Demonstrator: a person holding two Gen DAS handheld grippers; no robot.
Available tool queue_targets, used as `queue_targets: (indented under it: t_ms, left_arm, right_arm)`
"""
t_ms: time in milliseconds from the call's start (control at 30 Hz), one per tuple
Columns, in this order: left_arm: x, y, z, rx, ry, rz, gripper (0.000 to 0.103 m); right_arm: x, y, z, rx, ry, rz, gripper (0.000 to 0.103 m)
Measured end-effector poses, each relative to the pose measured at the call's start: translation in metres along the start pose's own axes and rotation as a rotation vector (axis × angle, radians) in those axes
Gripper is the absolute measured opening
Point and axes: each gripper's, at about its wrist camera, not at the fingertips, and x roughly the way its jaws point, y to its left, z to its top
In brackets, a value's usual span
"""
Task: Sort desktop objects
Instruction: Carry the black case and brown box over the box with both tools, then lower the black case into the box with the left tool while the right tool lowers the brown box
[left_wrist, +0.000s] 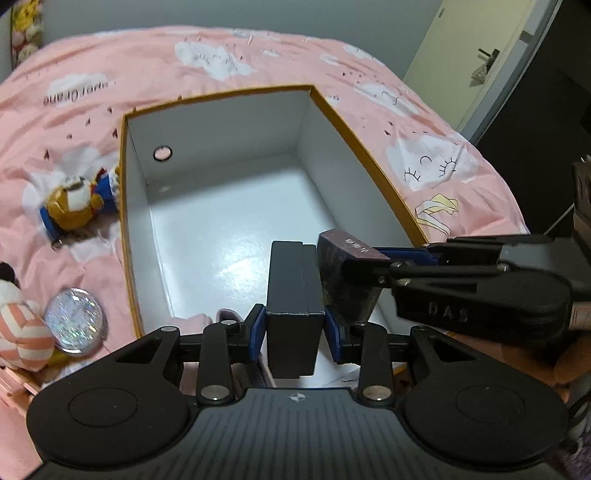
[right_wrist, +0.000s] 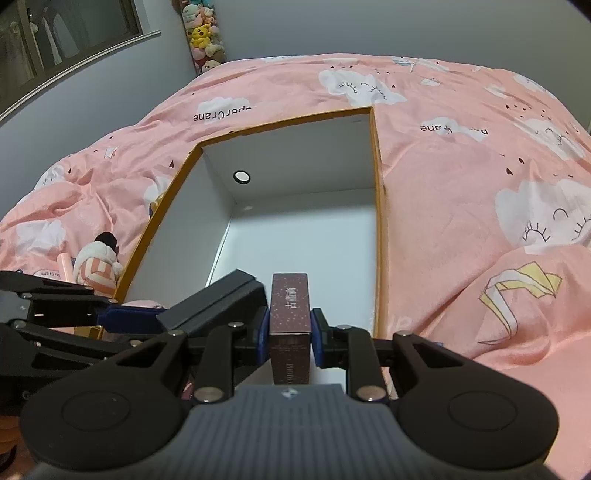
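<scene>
Black box (left_wrist: 293, 295) and maroon carton (right_wrist: 289, 314): rigid, light, smooth-sided, likely crushable; hold on flat sides. Left gripper (left_wrist: 294, 330) pinches the first, right gripper (right_wrist: 289, 334) the second, both above the near end of the open bin (left_wrist: 229, 229)

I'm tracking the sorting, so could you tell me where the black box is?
The black box is clamped in the left gripper over the storage box's near end, beside the maroon carton.
</scene>
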Motion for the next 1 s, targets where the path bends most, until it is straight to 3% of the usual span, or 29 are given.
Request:
queue_targets:
  t_ms: [100, 333, 467, 567, 667, 833, 1000]
  left_arm:
    - [0.007, -0.001, 0.007, -0.017, 0.013, 0.03, 0.038]
    - [0.019, 0.009, 0.003, -0.167, 0.042, 0.007, 0.038]
    - [0.018, 0.003, 0.0, -0.155, 0.039, 0.041, 0.038]
    - [0.019, -0.005, -0.001, -0.081, 0.075, 0.062, 0.038]
    - [0.018, -0.01, -0.005, -0.034, 0.105, 0.044, 0.039]
    - [0.012, -0.001, -0.01, -0.058, 0.131, -0.02, 0.041]
    - [-0.005, 0.005, -0.016, -0.069, 0.099, -0.078, 0.047]
  right_arm:
    - [0.003, 0.002, 0.002, -0.007, -0.007, -0.018, 0.024]
    - [0.008, -0.004, 0.011, -0.011, -0.015, 0.001, 0.024]
    - [0.012, 0.002, 0.012, -0.039, -0.006, 0.004, 0.024]
    - [0.012, 0.004, 0.01, -0.049, 0.003, 0.016, 0.024]
    - [0.01, 0.002, 0.009, -0.041, 0.011, 0.027, 0.024]
    - [0.007, 0.003, 0.005, -0.034, 0.017, 0.03, 0.024]
    - [0.004, 0.004, 0.001, -0.022, 0.02, 0.024, 0.025]
